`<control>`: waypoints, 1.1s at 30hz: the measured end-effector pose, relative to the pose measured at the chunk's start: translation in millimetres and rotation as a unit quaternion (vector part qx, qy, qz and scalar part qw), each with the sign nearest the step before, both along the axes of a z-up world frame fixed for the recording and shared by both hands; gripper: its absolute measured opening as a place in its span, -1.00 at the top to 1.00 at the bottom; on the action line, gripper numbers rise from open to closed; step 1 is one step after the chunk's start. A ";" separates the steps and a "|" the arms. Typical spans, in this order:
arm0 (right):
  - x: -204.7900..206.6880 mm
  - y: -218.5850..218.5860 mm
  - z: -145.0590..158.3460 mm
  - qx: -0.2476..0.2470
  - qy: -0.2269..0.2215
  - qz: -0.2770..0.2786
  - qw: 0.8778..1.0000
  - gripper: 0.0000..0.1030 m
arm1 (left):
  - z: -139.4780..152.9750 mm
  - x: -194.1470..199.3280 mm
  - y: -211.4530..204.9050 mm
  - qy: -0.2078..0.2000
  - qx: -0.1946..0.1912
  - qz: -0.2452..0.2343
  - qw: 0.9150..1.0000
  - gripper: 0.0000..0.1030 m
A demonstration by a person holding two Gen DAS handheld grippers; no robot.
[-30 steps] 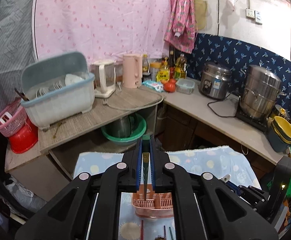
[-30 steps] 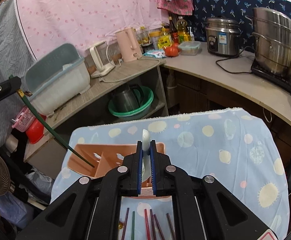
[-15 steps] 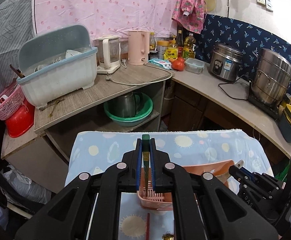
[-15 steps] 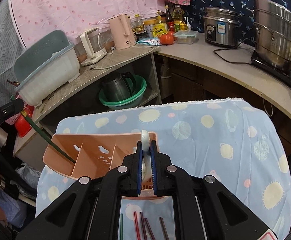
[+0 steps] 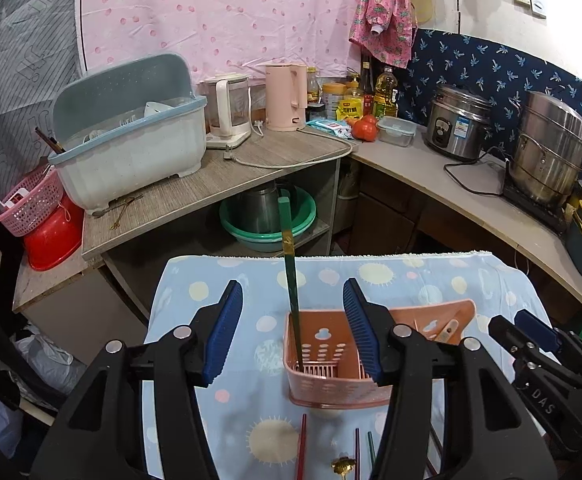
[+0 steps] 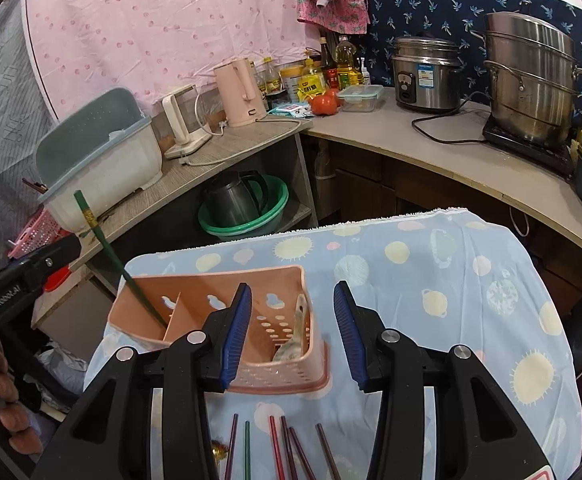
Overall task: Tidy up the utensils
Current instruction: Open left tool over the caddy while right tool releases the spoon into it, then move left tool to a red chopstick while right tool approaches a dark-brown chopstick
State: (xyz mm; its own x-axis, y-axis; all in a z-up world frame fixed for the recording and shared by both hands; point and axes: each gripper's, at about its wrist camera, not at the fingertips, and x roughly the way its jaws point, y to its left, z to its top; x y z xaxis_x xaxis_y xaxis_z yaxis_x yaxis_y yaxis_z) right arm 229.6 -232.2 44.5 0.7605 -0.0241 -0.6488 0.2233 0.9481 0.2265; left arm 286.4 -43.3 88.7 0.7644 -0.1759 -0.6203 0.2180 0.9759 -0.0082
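Your left hand-held gripper (image 5: pixel 293 328) & right hand-held gripper (image 6: pixel 289 330) have both just opened, pads touching nothing. Loose chopsticks (image 6: pixel 279 446) lie nearest you, before the pink caddy (image 6: pixel 291 376). Caddy's left compartment: green chopstick (image 5: pixel 289 276), leaning. Right compartment: white spoon (image 6: pixel 293 340).

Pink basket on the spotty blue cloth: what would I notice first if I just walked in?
The pink basket sits in the middle of the blue cloth, with a green chopstick leaning up out of its left end and a pale spoon in its right end. Both claws, left claw and right claw, have just opened and hold nothing. More chopsticks lie in front.
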 end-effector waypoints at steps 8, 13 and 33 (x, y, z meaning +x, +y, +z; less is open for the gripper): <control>-41.3 5.1 9.2 0.003 -0.007 0.002 1.000 0.18 | 0.5 -33.1 6.8 0.003 -0.001 0.000 1.000 0.03; -75.1 8.8 9.5 0.003 -0.003 0.003 1.000 0.18 | -1.1 -59.3 10.0 0.009 -0.005 -0.006 1.000 0.03; -197.8 7.8 -54.8 0.000 0.076 -0.012 0.997 0.18 | -83.7 -157.7 18.9 0.094 0.021 -0.034 0.995 0.03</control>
